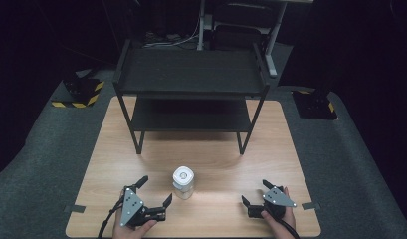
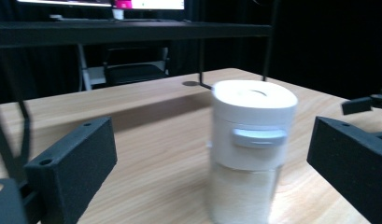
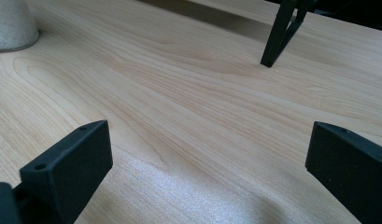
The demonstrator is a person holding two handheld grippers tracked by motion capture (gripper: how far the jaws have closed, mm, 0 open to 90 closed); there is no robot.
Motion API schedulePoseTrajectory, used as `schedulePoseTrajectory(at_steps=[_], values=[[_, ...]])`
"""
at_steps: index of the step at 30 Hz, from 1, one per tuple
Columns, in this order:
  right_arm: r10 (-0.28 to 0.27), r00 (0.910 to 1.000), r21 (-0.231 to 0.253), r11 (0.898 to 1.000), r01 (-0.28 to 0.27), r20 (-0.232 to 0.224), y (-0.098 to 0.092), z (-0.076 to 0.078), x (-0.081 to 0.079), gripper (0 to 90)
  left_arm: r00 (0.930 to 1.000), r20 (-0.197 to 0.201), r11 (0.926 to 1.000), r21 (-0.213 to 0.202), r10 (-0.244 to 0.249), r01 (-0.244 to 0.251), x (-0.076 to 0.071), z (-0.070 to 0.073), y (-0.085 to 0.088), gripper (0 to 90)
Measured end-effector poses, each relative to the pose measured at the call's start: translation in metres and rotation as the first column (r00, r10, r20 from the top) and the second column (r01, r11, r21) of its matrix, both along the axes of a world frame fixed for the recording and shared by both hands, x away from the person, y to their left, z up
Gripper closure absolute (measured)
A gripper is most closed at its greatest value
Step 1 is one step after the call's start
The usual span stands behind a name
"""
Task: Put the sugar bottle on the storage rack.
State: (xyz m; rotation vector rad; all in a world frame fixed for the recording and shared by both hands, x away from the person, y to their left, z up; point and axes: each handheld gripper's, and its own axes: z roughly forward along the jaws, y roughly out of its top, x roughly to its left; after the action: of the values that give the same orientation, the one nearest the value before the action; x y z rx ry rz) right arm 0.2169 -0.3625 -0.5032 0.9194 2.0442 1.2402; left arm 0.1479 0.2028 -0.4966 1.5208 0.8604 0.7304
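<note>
At the near edge of the table (image 1: pixel 106 164), the left gripper (image 1: pixel 154 191) is sitting with its jaws spread wide and holding nothing. The right gripper (image 1: pixel 255 192) is resting near the same edge, well apart from the left, its jaws also gaping wide over bare wood and gripping nothing. Open tabletop is lying between the two, and more is stretching away on either side toward the left and right edges.

Just beyond the left gripper, the jar (image 1: pixel 183 182) is standing upright on the wood, close to the gripper's right jaw but not touching it. In the left gripper view the jar (image 2: pixel 248 154) is showing between the jaws, nearer the right one, with a gap on each side. It is wearing a white rounded lid with a grey tab at the front, and its clear lower body is looking filled with a pale, grainy stuff; what that is cannot be told.

Farther back, with free wood between it and the jar, a black shelf rack (image 1: pixel 191 87) is standing on thin legs, both its shelves bare. Its foot (image 3: pixel 269 61) is appearing in the right gripper view.
</note>
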Motion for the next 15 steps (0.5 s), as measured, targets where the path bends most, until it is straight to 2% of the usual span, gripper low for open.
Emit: schedulePoseTrajectory(at_steps=[6,12,15], values=[[0.002,1.0,0.001,1.0,-0.002,0.005,-0.001,-0.001,0.0,0.6,0.9999,-0.007,0.9999,0.009,-0.008,0.008,0.008,-0.011,-0.022,3.1],[0.003,1.0,0.005,1.0,-0.003,0.008,-0.001,-0.001,-0.001,0.5,0.9996,-0.028,0.9994,0.033,-0.007,0.008,0.025,-0.025,-0.046,6.2],[0.004,1.0,0.006,1.0,-0.004,0.008,-0.002,-0.001,-0.001,0.5,0.9996,-0.029,0.9991,0.042,-0.003,0.004,0.028,-0.028,-0.05,6.8]])
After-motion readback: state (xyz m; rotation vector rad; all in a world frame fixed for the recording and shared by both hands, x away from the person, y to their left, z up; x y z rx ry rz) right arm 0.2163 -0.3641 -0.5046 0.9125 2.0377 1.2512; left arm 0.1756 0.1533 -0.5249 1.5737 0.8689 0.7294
